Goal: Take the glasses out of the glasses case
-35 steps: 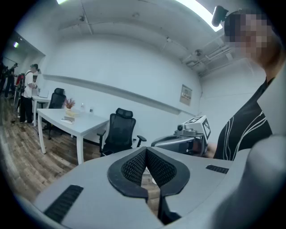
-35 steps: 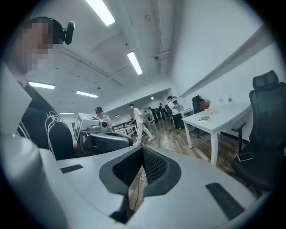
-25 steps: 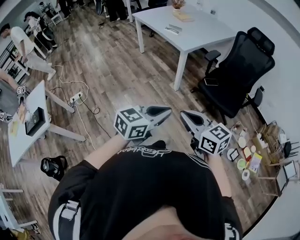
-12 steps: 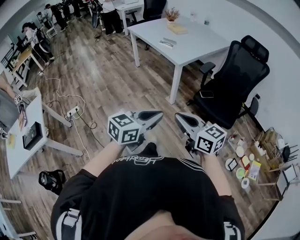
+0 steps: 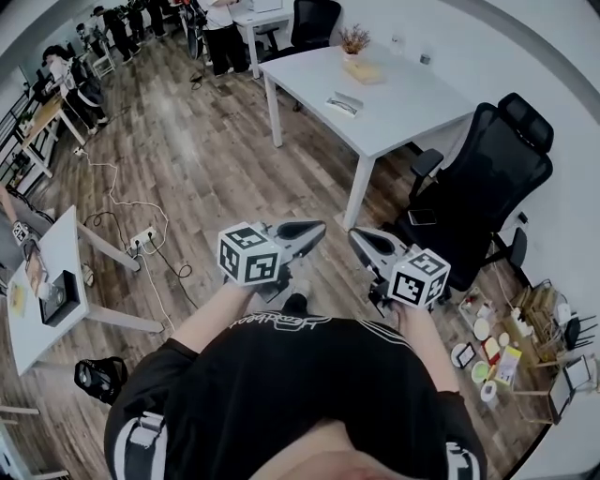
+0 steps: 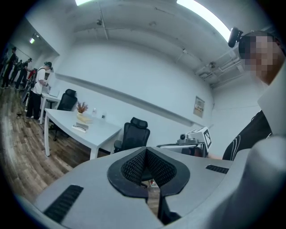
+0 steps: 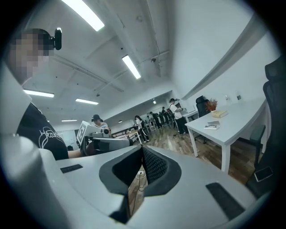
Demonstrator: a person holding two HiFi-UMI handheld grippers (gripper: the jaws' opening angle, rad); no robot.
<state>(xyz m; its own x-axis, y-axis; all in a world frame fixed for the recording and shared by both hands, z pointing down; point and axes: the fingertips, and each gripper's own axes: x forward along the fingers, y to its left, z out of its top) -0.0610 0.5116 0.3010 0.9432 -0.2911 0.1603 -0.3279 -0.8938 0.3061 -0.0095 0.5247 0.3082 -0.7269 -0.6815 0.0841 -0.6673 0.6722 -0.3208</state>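
The person's black T-shirt (image 5: 291, 394) fills the near edge and hides the legs and the floor beneath. Just ahead, the left tool (image 5: 319, 227) and right tool (image 5: 356, 236) are held side by side above the brown wooden plank floor (image 5: 216, 141), their tips near each other but apart. Each one's jaws are pressed together with nothing between them, and the marker cubes cover the hands. Beyond the right tool a black mesh office chair (image 5: 487, 178) stands just beside the long white surface (image 5: 403, 103). On that surface lies a small flat grey object (image 5: 345, 103), too small to tell whether it is the glasses case. A tan box (image 5: 364, 71) and a small potted plant (image 5: 354, 39) sit further back. Standing people (image 5: 220, 28) at the far end are cut off by the frame.
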